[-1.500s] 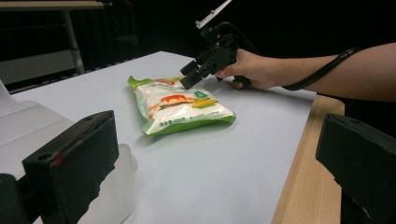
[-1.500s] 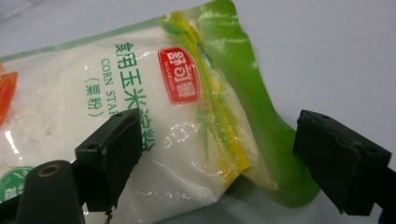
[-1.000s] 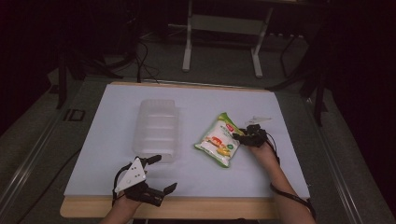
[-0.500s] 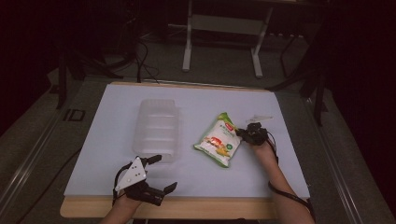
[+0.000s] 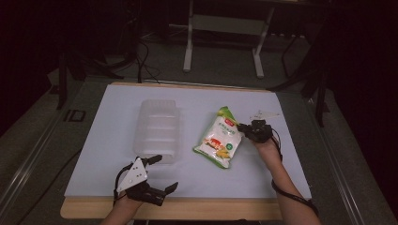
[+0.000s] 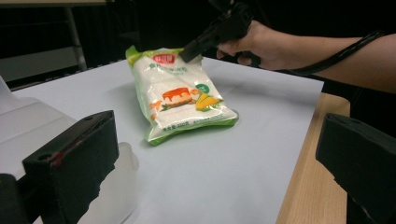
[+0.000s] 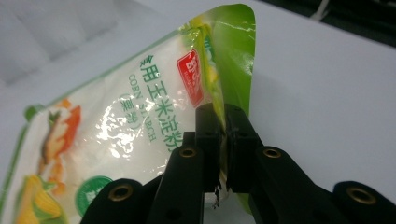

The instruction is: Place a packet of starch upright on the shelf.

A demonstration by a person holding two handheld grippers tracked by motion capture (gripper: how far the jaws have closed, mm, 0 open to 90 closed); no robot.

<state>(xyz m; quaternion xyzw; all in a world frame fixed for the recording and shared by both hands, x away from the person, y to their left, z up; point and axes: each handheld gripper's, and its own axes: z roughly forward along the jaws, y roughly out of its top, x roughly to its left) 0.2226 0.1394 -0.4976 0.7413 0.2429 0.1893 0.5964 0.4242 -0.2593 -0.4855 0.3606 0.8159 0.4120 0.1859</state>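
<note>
Right claw: jaws pressed together on the green side seam of the corn starch bag; the film passes between the two pads. Seen from the high view, right claw sits at the bag's right edge, near the top end, with the person's right hand just behind it.
Left claw: jaws spread wide, nothing between them. It sits near the front edge of the bench, below and left of the bag, well apart from it. A grey three-cornered plate rides on top of it.
Corn starch bag: white pouch with green border, red logo tag, printed cake and corn picture. Lies flat on the white sheet at about bench centre, slightly right, long axis tilted, green top end pointing away from the person. In the right gripper view the pinched edge stands up off the sheet a little.
Clear plastic tray: ribbed, translucent, lying left of the bag, apart from it, long side running away from the person. Its near end is just beside the upper jaw of the left claw; contact cannot be told.
Left gripper view: bag ahead between the spread jaws, right claw on its far top edge, tray corner at left.
Cable: black, loops around the right forearm, right of the bag.
</note>
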